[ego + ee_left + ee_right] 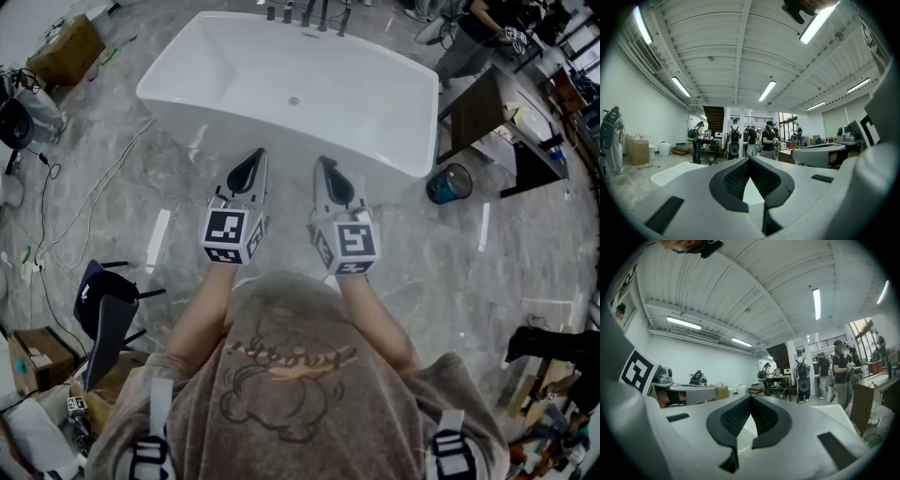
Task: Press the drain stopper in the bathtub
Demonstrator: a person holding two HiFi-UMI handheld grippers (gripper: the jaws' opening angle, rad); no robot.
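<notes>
The white bathtub [375, 141] stands ahead of me on the marble floor, and its small round drain stopper [293, 100] sits in the middle of the tub's bottom. Both grippers are held level, side by side, short of the tub's near rim. My left gripper [259, 154] is shut with nothing in it, its tips meeting in the left gripper view [750, 158]. My right gripper [322, 161] is likewise shut and empty [751, 397]. Both gripper views look out across the room, so the stopper is hidden in them.
Dark faucet fittings [306, 14] line the tub's far rim. A blue bin [450, 183] and a dark table [483, 111] stand to the right of the tub. Cables [89, 202], a cardboard box [66, 52] and a dark chair [103, 314] lie left. People [768, 136] stand far off.
</notes>
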